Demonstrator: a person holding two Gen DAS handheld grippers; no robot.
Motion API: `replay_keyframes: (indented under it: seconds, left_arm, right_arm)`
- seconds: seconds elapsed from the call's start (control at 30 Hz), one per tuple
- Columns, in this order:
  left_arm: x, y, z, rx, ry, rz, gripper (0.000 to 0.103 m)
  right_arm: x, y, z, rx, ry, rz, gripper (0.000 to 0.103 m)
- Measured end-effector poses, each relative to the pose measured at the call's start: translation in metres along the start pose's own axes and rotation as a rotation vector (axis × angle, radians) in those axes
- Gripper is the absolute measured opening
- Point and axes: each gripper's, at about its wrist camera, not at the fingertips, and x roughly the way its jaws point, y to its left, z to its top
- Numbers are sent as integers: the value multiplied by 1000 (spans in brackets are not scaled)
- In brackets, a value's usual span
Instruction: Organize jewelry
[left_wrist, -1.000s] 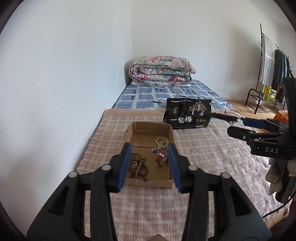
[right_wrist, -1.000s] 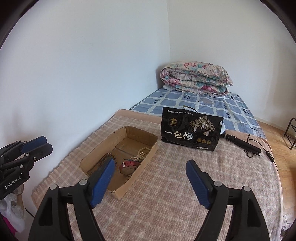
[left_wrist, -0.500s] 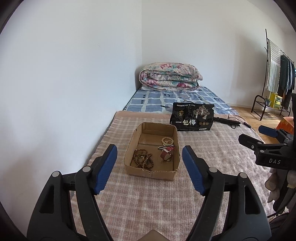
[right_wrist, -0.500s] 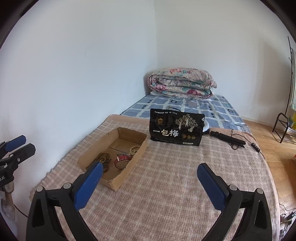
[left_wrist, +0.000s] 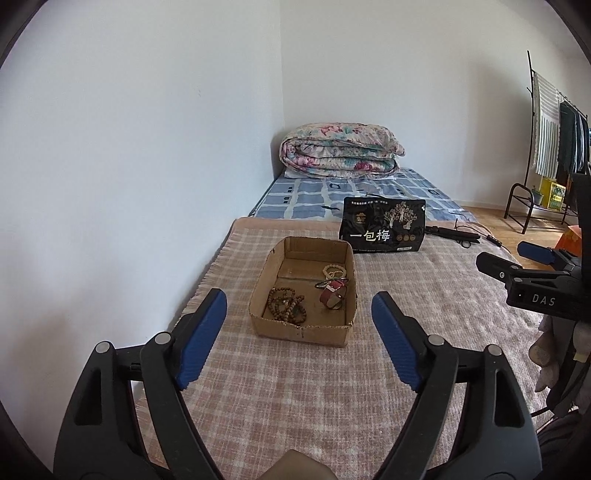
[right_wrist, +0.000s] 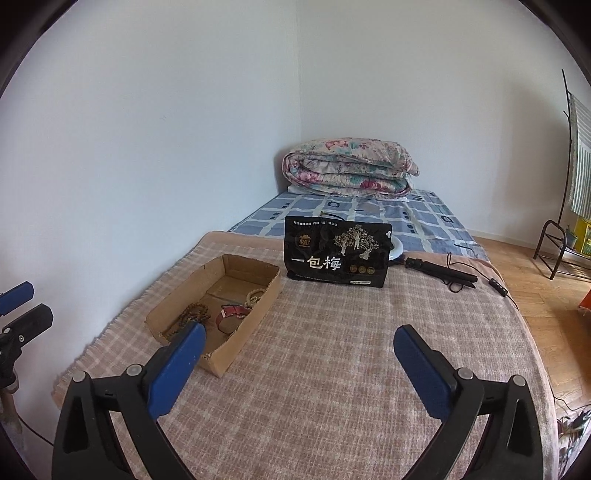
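A shallow cardboard box (left_wrist: 291, 328) (right_wrist: 236, 343) sits on the pink plaid blanket. In it lie a brown bead string (left_wrist: 286, 303) (right_wrist: 192, 315), a red strap bracelet (left_wrist: 332, 295) (right_wrist: 232, 312) and a cream bead bracelet (left_wrist: 334, 272) (right_wrist: 255, 295). My left gripper (left_wrist: 299, 343) is open and empty, held back from the box's near wall. My right gripper (right_wrist: 299, 365) is open and empty, to the right of the box. It also shows at the right edge of the left wrist view (left_wrist: 532, 266).
A black snack bag (left_wrist: 384, 230) (right_wrist: 338, 254) stands behind the box. A black folded stand with cable (right_wrist: 443, 273) lies to its right. A folded floral quilt (left_wrist: 340, 151) lies on the blue checked mattress. A clothes rack (left_wrist: 550, 147) stands far right. The white wall runs along the left.
Both grippers have pulled back and up from the box. My left gripper's jaws have opened wide; a second ago they were narrow, right over the box.
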Motion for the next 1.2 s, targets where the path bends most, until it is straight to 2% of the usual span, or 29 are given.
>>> replay_keyframes:
  seconds: [0.1, 0.47, 0.6, 0.8, 1.2]
  left_arm:
    - [-3, 2, 0, -12, -11, 3, 91]
    - [-7, 3, -1, -7, -2, 13, 92]
    - [-10, 6, 0, -18, -10, 28, 103]
    - [-18, 12, 4, -57, -19, 28, 103]
    - [-22, 7, 6, -41, -31, 49, 103]
  right_arm:
    - [1, -2, 0, 12, 3, -1, 103]
    - [0, -3, 0, 7, -1, -4, 103]
    - [-2, -3, 1, -3, -4, -7, 103]
    - [-2, -3, 2, -3, -5, -6, 103]
    - [-2, -3, 2, -3, -7, -7, 103]
